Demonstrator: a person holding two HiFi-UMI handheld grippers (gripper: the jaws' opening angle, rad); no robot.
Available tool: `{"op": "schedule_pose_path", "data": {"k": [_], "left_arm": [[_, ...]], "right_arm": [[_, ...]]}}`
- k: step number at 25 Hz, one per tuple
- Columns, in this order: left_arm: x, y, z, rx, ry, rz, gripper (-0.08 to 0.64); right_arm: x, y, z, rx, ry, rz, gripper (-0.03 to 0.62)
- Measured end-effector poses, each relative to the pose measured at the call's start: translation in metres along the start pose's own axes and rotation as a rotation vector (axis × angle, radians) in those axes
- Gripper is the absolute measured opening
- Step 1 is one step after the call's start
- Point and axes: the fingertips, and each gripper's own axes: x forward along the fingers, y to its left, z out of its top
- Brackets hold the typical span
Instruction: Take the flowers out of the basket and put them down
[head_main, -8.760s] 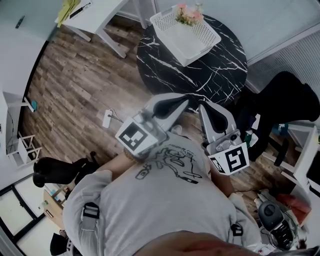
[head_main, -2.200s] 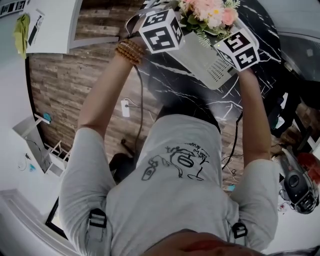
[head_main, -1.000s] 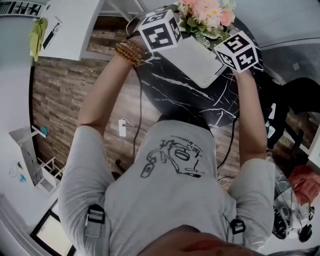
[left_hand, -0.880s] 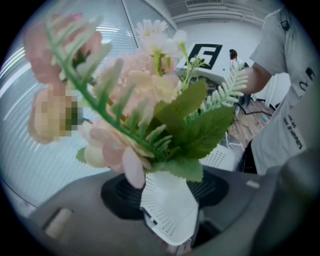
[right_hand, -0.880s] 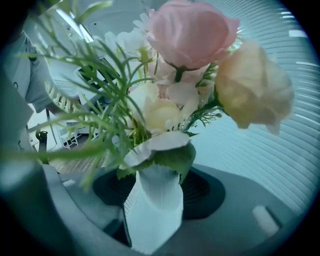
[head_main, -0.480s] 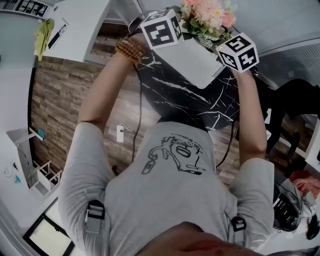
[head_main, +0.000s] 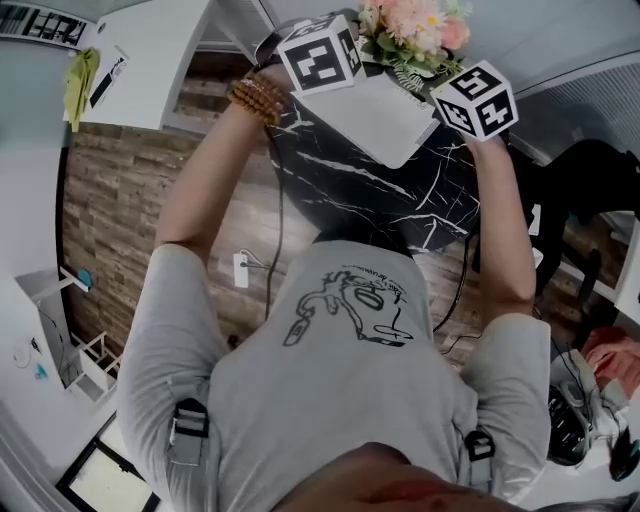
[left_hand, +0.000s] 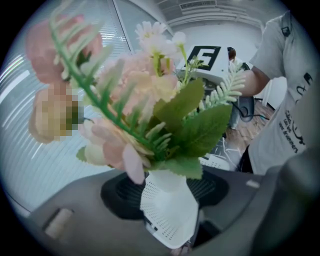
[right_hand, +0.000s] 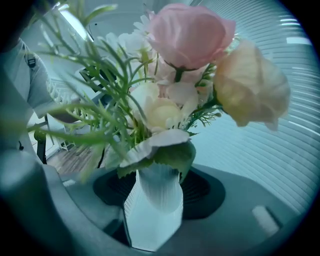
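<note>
Pink and cream artificial flowers (head_main: 415, 25) in a white perforated vase (left_hand: 167, 215) are held up at the far end of the white plastic mesh basket (head_main: 385, 120) on the round black marble-patterned bench (head_main: 400, 200). The left hand-held gripper (head_main: 335, 50) and the right hand-held gripper (head_main: 470, 95) each clamp the vase from opposite sides. The arrangement looks light but top-heavy, its petals and fern sprigs soft and easily crushed. The stiff lower body of the vase appears the sound place to hold, kept upright.
</note>
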Motion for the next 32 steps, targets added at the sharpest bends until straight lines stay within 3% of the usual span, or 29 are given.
{"op": "schedule_pose_path", "data": {"k": [18, 32], "left_arm": [[0.041, -0.042, 0.108, 0.112, -0.057, -0.072, 0.253], [0.093, -0.098, 0.198, 0.186, -0.1, -0.147, 0.253]], "right_arm": [[-0.112, -0.02, -0.045, 0.053, 0.016, -0.126, 0.278], [-0.211, -0.028, -0.11, 0.116, 0.046, -0.215, 0.278]]}}
